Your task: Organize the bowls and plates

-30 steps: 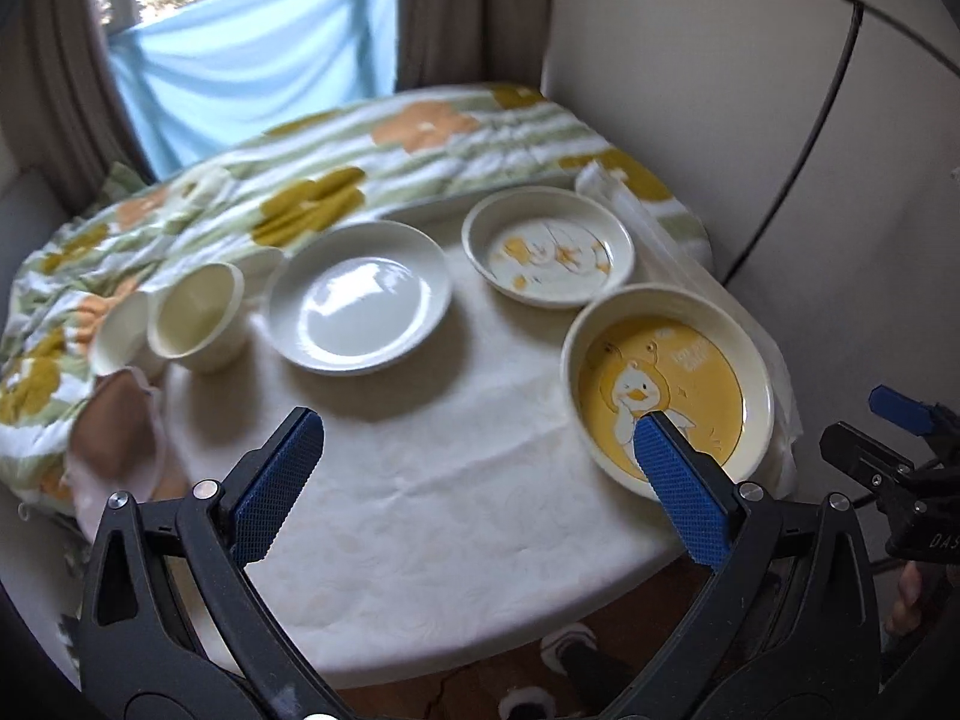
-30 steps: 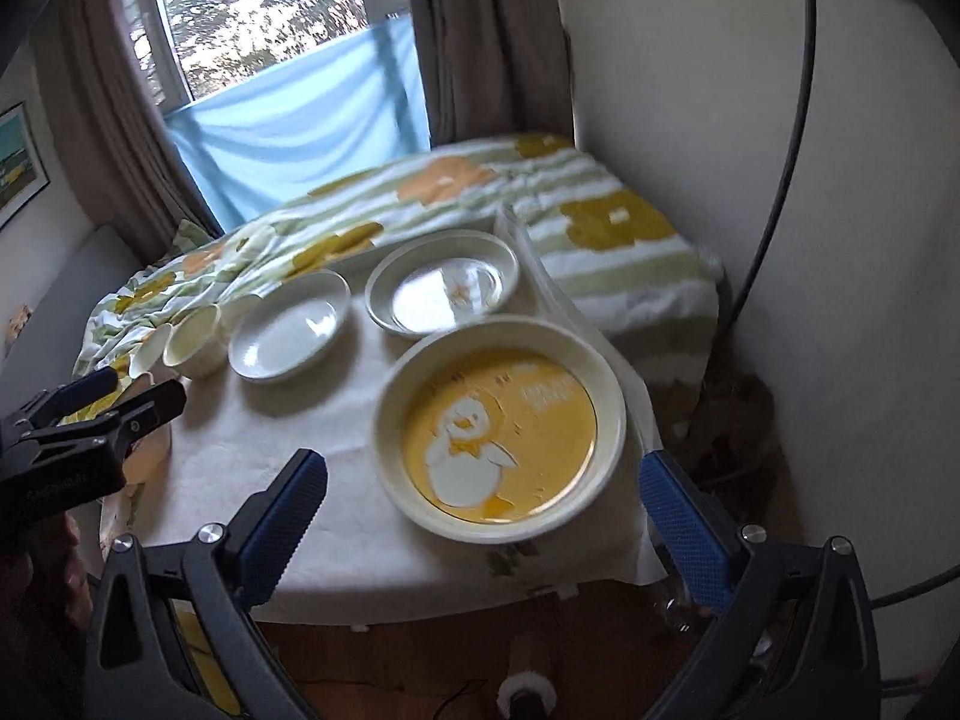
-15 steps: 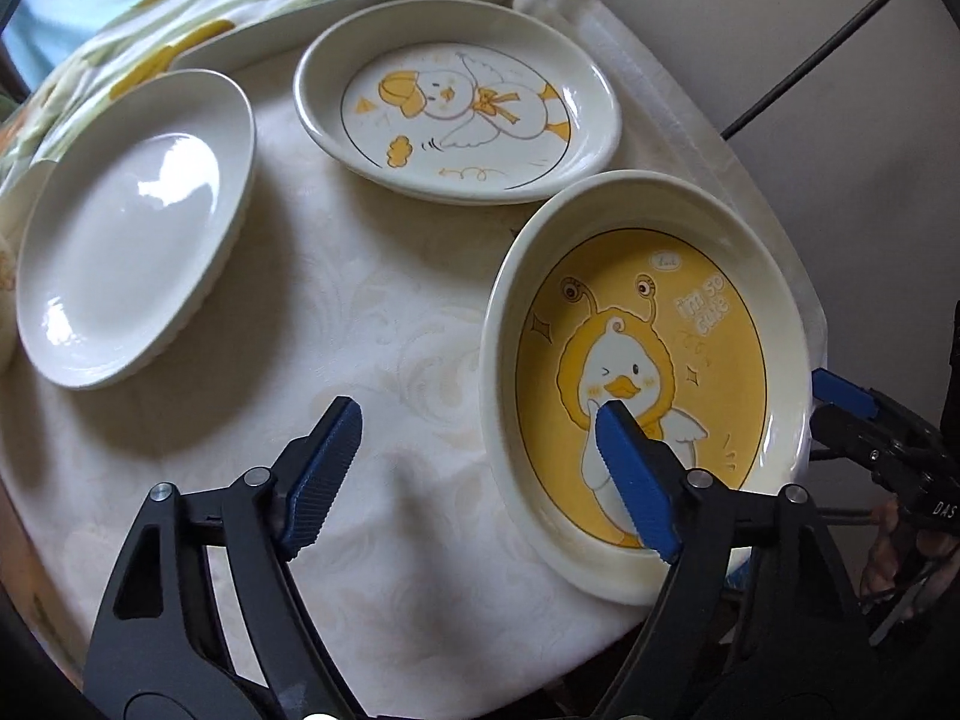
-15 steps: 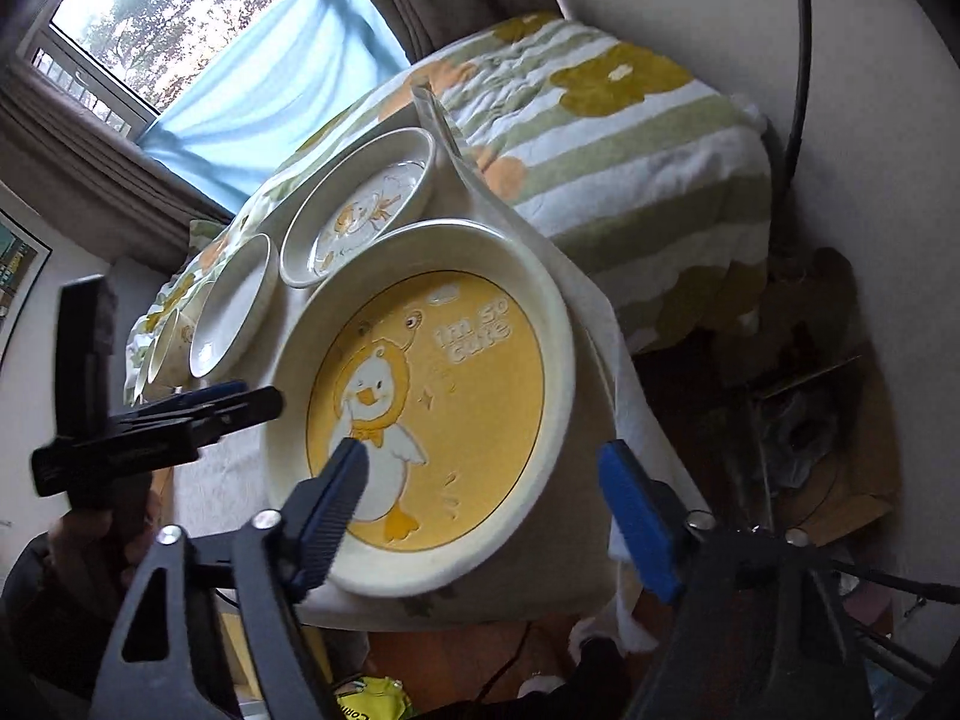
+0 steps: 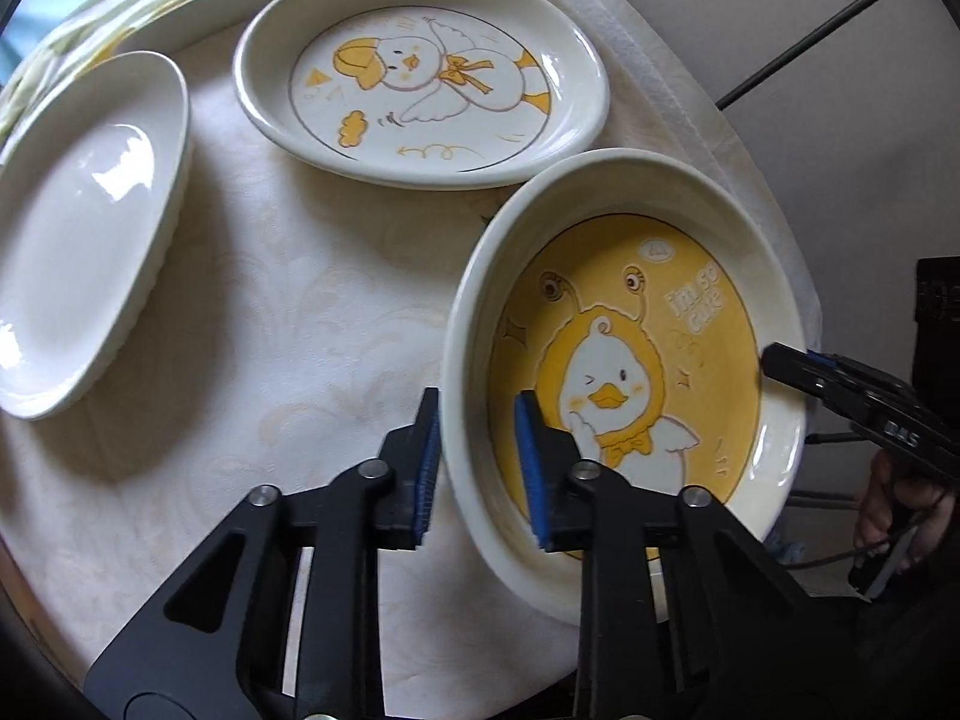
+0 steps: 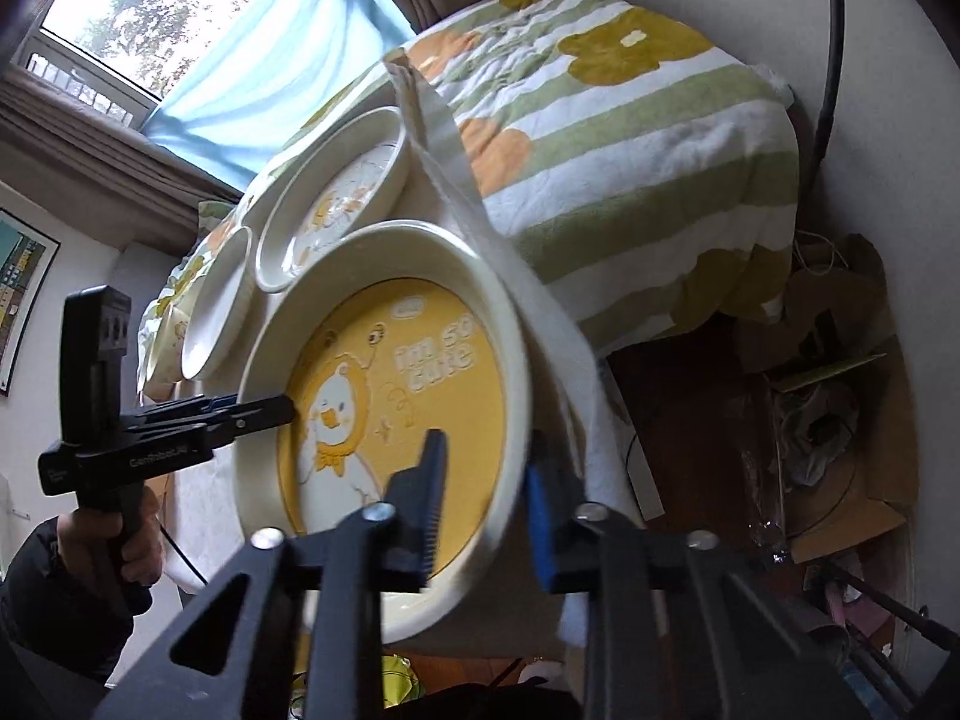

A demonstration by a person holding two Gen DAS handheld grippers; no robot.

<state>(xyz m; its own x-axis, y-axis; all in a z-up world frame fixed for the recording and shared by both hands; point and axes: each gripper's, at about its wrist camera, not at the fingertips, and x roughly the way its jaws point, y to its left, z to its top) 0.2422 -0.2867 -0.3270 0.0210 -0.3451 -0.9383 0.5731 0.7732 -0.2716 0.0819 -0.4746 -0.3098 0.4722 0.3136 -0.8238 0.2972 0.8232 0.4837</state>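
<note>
Both grippers are on the yellow duck dish [image 5: 630, 360] at the near right of the tabletop [image 5: 288, 312]. The left gripper [image 5: 477, 468] has its jaws narrowed onto the dish's near left rim, 1 pad outside the wall and 1 inside. The right gripper [image 6: 486, 504] has done the same on the opposite rim, the side that overhangs the tabletop's edge, with its jaws clamped across the wall. Each grip looks firm, and the right wrist view is a little blurred at the rim.

As for progress, this reads as the very start. Nothing is stacked: the white duck plate [image 5: 420, 72] sits alone at the far side, the plain white plate [image 5: 84, 222] lies apart at the left, and none of the 3 rests on another. The sorting is all still ahead, and a lift of the yellow dish looks like the step in hand.

Around the scene, a flowered quilt [image 6: 630, 138] lies on the bed beyond the tabletop, under a window with a blue cloth. A cardboard box [image 6: 840, 450] sits on the floor at the right. The white duck plate's rim sits close to the yellow dish's far edge, so a careless lift could knock it. The pale cloth [image 5: 660, 90] under the dishes could also drag.
</note>
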